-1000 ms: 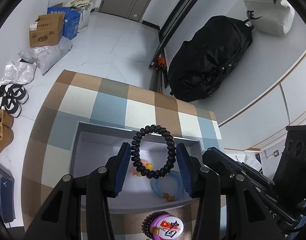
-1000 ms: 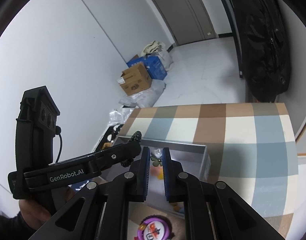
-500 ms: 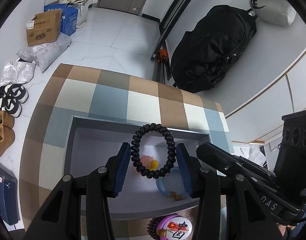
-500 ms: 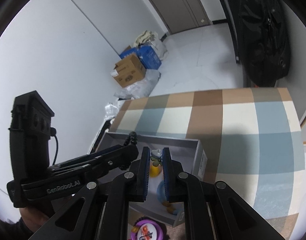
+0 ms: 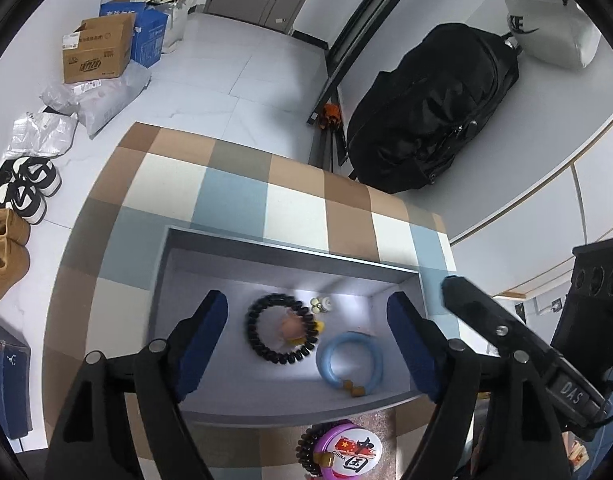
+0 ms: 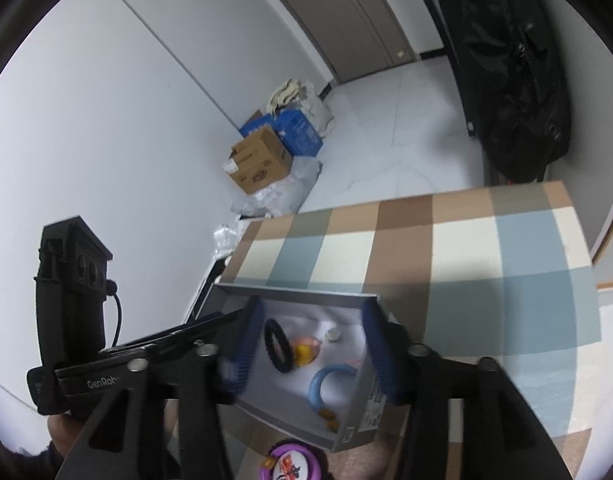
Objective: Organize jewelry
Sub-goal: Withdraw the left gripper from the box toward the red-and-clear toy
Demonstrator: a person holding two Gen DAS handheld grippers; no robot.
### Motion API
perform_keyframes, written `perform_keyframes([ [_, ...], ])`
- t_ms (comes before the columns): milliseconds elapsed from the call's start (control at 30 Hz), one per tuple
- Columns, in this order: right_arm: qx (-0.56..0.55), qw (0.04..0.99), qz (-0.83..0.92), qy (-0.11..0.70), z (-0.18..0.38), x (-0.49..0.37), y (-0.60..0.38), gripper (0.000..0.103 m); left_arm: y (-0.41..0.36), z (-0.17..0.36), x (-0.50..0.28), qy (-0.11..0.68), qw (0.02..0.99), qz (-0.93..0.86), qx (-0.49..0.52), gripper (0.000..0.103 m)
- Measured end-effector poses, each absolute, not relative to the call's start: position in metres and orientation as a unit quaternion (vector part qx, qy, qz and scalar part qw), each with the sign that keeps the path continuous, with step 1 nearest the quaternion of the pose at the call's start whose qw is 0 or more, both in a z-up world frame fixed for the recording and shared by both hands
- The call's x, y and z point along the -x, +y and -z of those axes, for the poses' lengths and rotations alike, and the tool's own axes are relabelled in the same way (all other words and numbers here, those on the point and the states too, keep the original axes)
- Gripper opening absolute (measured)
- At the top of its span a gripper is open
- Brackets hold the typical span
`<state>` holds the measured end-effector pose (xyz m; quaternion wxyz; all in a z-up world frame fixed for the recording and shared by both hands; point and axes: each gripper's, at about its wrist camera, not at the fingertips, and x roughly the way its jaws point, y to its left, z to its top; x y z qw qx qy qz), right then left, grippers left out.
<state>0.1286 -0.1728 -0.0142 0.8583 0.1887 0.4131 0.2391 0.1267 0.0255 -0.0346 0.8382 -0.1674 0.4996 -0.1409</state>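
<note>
While both claws are opening empty, the black bead bracelet [image 5: 281, 330], just released by the left claw [image 5: 306, 340], is lying in the grey box [image 5: 290, 246], so another piece is stored.

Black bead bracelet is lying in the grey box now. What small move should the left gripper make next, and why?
Probably lift the left gripper clear and back toward the purple badge. Its jaws are opening with nothing pressed between them; the black bead bracelet lies in the grey box, while the badge waits outside.
</note>
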Motion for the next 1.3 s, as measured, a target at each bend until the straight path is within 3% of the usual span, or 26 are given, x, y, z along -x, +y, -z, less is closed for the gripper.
perform_keyframes([
  [133, -0.193, 0.862, -0.231, 0.408, 0.01, -0.124, -0.18, 0.075, 0.03, 0.033, -0.123, 0.496, 0.841, 0.135, 0.169, 0.078],
  [567, -0.167, 0.879, -0.225, 0.385, 0.0, -0.097, -0.182, 0.099, 0.039, 0.026, -0.096, 0.461, 0.865, 0.122, 0.158, 0.079],
  [833, -0.159, 0.883, -0.218, 0.384, 0.0, -0.077, -0.184, 0.103, 0.04, 0.027, -0.077, 0.458, 0.872, 0.108, 0.132, 0.079],
  [967, -0.156, 0.882, -0.213, 0.389, 0.002, -0.068, -0.185, 0.103, 0.041, 0.026, -0.063, 0.456, 0.873, 0.106, 0.138, 0.088],
  [1300, -0.153, 0.878, -0.205, 0.404, 0.005, -0.048, -0.188, 0.103, 0.026, 0.027, -0.028, 0.459, 0.874, 0.119, 0.109, 0.089],
])
